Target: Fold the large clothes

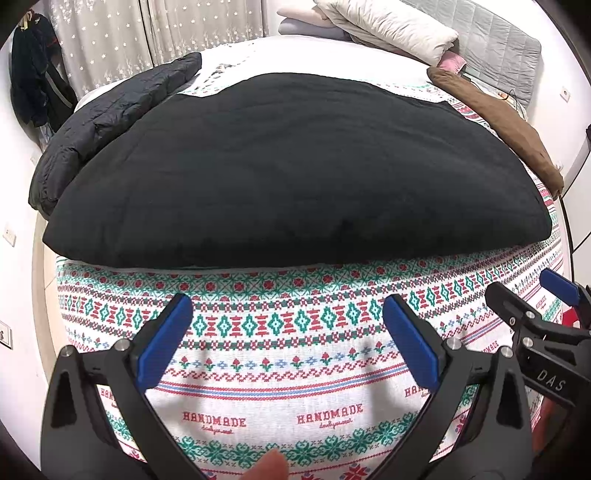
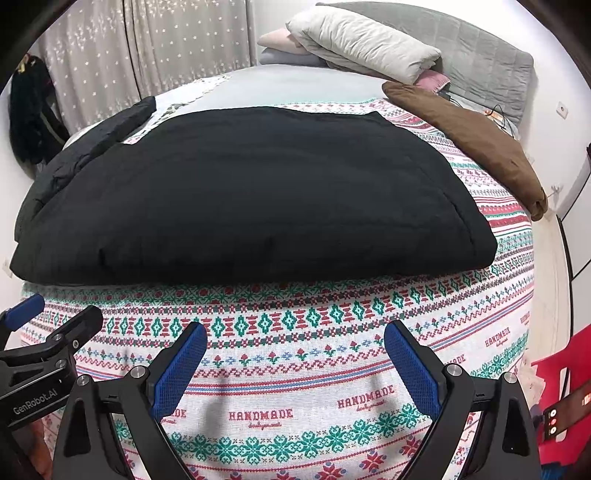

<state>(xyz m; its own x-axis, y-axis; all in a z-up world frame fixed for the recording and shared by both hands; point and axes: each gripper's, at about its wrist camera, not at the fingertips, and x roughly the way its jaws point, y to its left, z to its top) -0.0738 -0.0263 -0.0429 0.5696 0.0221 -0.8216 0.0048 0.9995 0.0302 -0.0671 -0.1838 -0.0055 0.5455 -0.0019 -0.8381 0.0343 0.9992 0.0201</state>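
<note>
We hold the left gripper point(image 1: 288, 317) above the patterned cover point(image 1: 295, 369) of the bed, with its two blue pads wide apart and nothing between them. The right gripper point(image 2: 295, 343) is beside it, also with its pads wide apart and holding nothing. In the left view we see the right gripper point(image 1: 524, 295) at the right edge, and in the right view the left gripper point(image 2: 55, 314) shows at the left edge, so the two are close to each other, side by side.

Straight ahead of both grippers lies the black garment point(image 1: 288, 173), folded into a thick flat block on the cover point(image 2: 295, 369). Its near edge is just beyond the fingertips, not touching them. In the right view the same garment point(image 2: 251, 195) is ahead and a little to the left of our right gripper.

Ahead and to the left of the garment lies a dark quilted jacket point(image 1: 110, 122), touching its left side. Ahead and to the right lies a brown cloth point(image 1: 498, 122), apart from the garment. Far ahead, at the head of the bed, we see a white pillow point(image 1: 388, 26) on some folded things. At the bottom of the left view a fingertip point(image 1: 266, 467) shows between the gripper arms
</note>
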